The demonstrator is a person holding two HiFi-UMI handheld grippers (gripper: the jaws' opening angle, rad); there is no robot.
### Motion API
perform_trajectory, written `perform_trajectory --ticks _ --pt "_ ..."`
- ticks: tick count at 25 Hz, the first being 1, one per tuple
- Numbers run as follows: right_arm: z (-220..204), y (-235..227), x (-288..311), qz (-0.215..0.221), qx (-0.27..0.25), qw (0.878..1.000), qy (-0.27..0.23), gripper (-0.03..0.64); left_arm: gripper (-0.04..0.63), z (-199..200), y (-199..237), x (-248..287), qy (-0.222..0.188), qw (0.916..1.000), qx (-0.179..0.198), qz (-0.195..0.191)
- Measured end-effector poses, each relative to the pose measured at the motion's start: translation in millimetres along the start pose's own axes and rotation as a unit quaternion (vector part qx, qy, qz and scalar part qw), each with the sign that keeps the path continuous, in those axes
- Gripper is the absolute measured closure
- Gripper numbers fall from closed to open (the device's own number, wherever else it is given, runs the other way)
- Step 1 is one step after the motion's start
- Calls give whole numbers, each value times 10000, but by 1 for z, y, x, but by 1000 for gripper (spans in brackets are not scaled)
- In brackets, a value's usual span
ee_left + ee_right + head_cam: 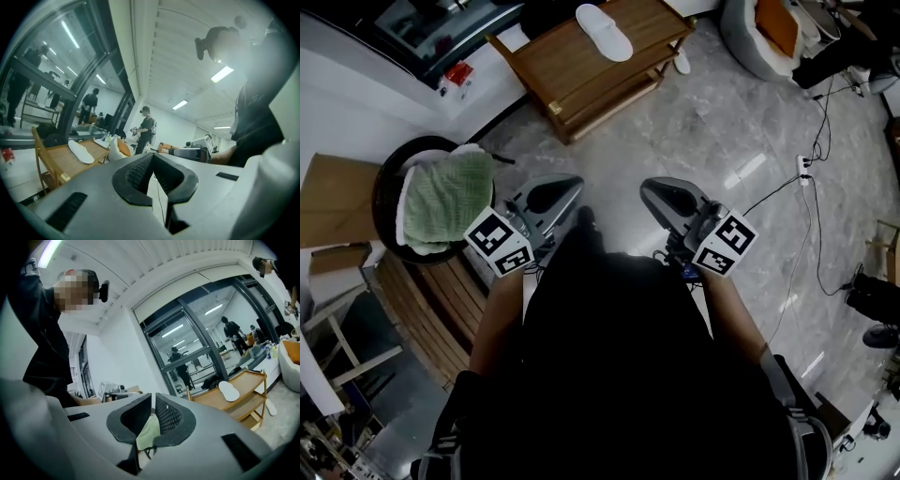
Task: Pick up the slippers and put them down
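One white slipper (pixel 603 31) lies on top of a low wooden shelf (pixel 572 70) at the far side of the floor. It shows again as the slipper (pixel 80 152) in the left gripper view and the slipper (pixel 228 390) in the right gripper view. A second white slipper (pixel 682 62) lies on the floor by the shelf's right end. My left gripper (pixel 572 183) and right gripper (pixel 649 186) are held level side by side in front of my body, well short of the shelf. The left gripper (pixel 153 157) and right gripper (pixel 153 397) are both shut, with nothing held.
A black basket (pixel 384 187) with a green towel (pixel 445 197) stands at my left, beside wooden slats. A power strip (pixel 804 169) and cables lie on the grey floor at right. A round cushioned seat (pixel 759 37) sits at top right. Other people stand behind the glass wall.
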State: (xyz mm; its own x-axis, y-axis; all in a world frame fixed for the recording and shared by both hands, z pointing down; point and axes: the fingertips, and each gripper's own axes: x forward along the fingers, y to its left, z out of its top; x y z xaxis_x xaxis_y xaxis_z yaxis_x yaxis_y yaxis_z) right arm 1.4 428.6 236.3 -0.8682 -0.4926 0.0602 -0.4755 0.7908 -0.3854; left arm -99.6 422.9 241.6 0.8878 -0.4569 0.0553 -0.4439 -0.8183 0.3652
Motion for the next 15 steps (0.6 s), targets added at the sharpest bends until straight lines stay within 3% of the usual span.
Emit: perform_trajectory --ticks 9,15 --pt "34 -49 68 -532 -187 9983 116 583 586 26 95 8 6 9993 -5 -385" --pt "44 -90 80 -623 -144 9978 171 583 586 35 127 37 -46 9989 -126 -450"
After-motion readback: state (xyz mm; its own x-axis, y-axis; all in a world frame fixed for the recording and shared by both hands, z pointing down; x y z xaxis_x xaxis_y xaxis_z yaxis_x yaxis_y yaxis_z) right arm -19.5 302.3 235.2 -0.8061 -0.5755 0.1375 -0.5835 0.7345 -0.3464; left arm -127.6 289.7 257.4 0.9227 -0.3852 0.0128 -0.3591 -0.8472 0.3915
